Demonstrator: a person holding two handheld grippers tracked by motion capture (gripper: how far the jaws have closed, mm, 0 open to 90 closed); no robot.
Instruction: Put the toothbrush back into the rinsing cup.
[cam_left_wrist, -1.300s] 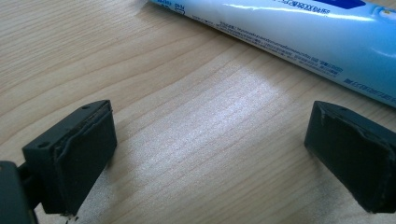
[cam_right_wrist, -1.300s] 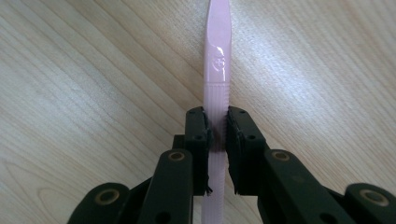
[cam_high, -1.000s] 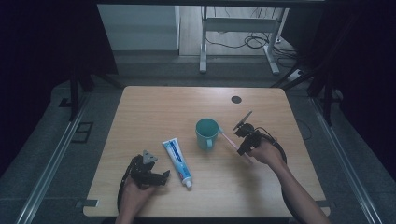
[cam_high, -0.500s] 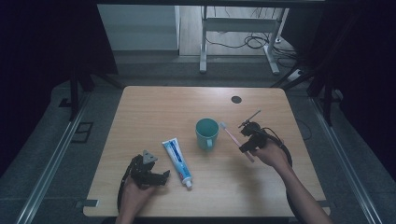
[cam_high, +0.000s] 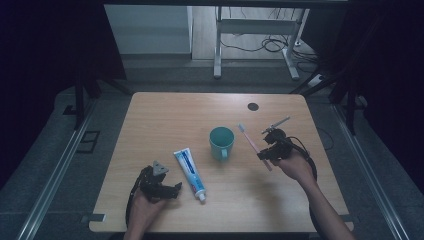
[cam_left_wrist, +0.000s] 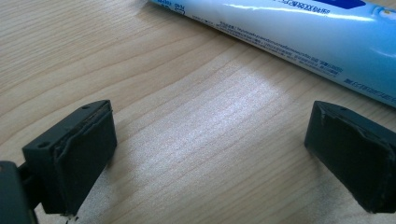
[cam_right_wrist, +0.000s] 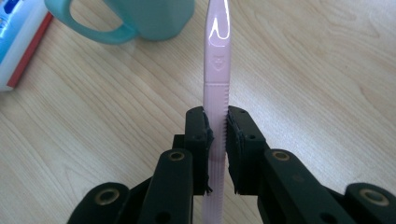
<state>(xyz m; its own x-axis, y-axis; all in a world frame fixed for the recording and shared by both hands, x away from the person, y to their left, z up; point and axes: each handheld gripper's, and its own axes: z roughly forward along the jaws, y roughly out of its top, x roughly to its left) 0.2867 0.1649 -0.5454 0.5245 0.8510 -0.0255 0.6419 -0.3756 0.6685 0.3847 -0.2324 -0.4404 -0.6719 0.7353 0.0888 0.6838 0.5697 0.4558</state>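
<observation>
Toothbrush sits clamped by its pink handle in my right gripper just beside the teal mug, so I'd tip it upright over the rim before releasing, while my left gripper rests open near the toothpaste tube.

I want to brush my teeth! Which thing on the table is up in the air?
The pink toothbrush. The right gripper pinches its handle, while the toothpaste and green cup rest on the table.
</observation>
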